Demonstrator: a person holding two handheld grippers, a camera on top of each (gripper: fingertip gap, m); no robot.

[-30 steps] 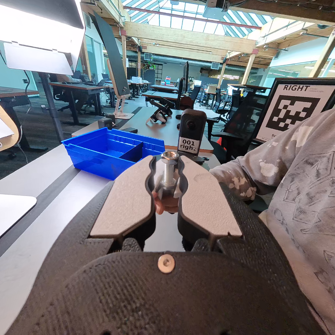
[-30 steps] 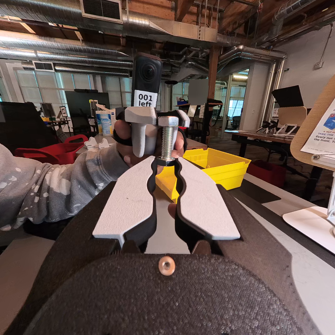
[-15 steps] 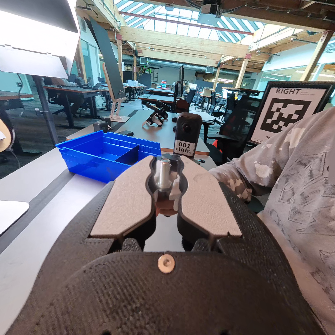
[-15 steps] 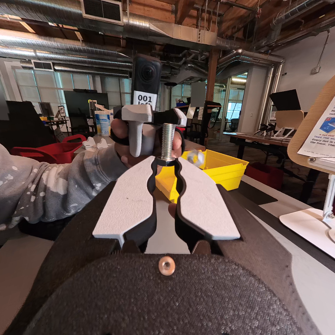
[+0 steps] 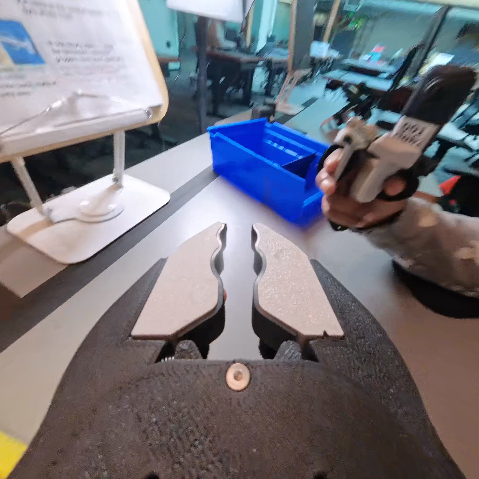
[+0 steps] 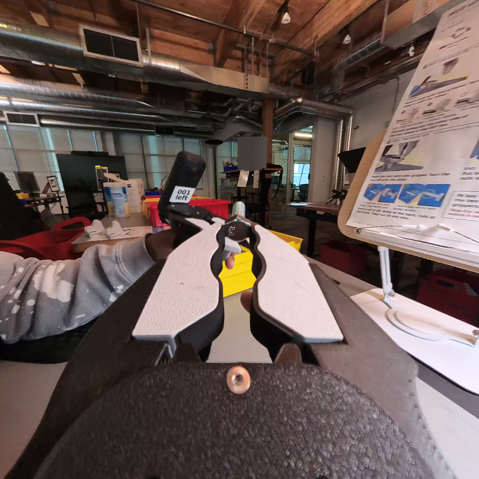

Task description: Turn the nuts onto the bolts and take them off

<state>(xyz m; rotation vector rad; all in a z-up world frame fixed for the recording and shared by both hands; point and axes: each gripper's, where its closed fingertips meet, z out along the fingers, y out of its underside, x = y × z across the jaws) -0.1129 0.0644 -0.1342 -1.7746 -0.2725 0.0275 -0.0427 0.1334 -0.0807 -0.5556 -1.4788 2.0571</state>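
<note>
My right gripper (image 6: pixel 234 227) is shut on the hex head of a silver bolt (image 6: pixel 238 208). The head faces the camera and the bare thread points up and away. There is no nut on the thread and none in view. My left gripper (image 5: pixel 238 228) is open and empty, low over the grey table (image 5: pixel 337 259), with a clear gap between its fingers. The right gripper (image 5: pixel 348 147) also shows blurred at the upper right of the left wrist view, held in a hand over the blue bin (image 5: pixel 259 166). The left gripper's black camera (image 6: pixel 185 176) shows just behind the bolt.
A yellow bin (image 6: pixel 287 239) stands behind the bolt, and its corner (image 5: pixel 10 448) shows at bottom left. An instruction sheet on a white stand (image 5: pixel 85 212) is at the table's far side; it also shows in the right wrist view (image 6: pixel 420 326). A sleeved arm (image 6: pixel 64 290) lies at left. Spacing between my two grippers at the tips: around 12 cm.
The nut came off the bolt and dropped toward the yellow bin. My left gripper opened and swung away, down toward the table. My right gripper tilted the bolt so its head faces the camera.
</note>
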